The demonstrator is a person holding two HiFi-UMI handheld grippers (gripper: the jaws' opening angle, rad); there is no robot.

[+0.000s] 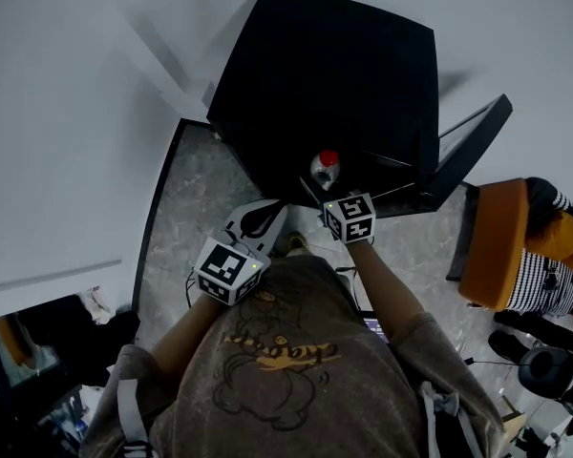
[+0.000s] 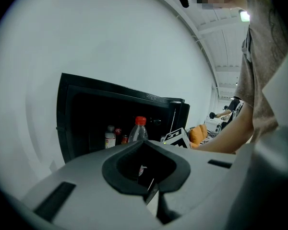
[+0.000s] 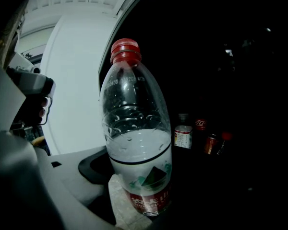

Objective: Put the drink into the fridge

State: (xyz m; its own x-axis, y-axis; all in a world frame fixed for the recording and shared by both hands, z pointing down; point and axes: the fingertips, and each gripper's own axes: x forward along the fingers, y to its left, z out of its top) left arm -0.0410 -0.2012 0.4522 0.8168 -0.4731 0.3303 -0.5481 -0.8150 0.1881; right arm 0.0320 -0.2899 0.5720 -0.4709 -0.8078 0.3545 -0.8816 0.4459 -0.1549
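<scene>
A clear water bottle [image 3: 137, 143] with a red cap and a red label stands upright, my right gripper [image 3: 134, 198] shut on its lower part. In the head view the bottle [image 1: 325, 167] is at the open front of the black fridge [image 1: 334, 74], just ahead of the right gripper [image 1: 336, 198]. My left gripper [image 1: 258, 219] hangs lower left of it, shut and holding nothing. From the left gripper view the bottle [image 2: 139, 128] rises behind the closed jaws of that gripper [image 2: 145, 163], in front of the fridge [image 2: 81, 114].
Inside the dark fridge stand a small white-labelled bottle [image 3: 183, 134] and red cans [image 3: 211, 143]. The fridge door [image 1: 473, 146] is swung open to the right. An orange seat [image 1: 497, 241] and a person in a striped top [image 1: 544, 275] are at the right. The floor [image 1: 186, 218] is grey stone.
</scene>
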